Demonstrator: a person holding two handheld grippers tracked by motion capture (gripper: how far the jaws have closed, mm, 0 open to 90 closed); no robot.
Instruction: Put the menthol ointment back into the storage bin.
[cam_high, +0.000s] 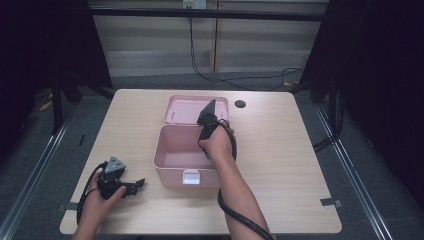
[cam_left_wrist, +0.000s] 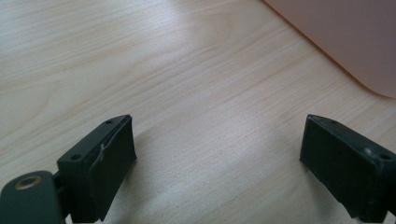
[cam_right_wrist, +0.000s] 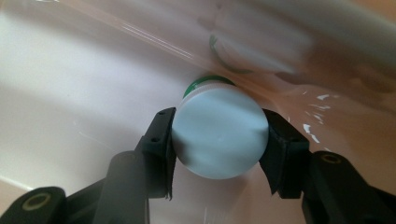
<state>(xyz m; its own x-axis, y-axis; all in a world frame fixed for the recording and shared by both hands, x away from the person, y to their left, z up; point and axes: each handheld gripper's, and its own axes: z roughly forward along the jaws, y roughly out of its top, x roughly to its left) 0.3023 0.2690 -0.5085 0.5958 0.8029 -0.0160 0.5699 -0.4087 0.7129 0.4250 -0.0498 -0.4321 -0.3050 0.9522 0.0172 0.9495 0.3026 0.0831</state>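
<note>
Firmly, right claw (cam_right_wrist: 217, 140) clamps a smooth, light, rigid bottle (cam_right_wrist: 218, 133) across its round base; left claw (cam_left_wrist: 217, 163) gapes wide.

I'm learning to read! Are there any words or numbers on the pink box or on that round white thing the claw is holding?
None: no words or numbers can be read.
Pink box: plain walls, nothing printed; its white latch is too small to tell.
White bottle in the right claw: plain end, green rim, no writing.
Left claw: plain black.
Table: bare wood.
</note>
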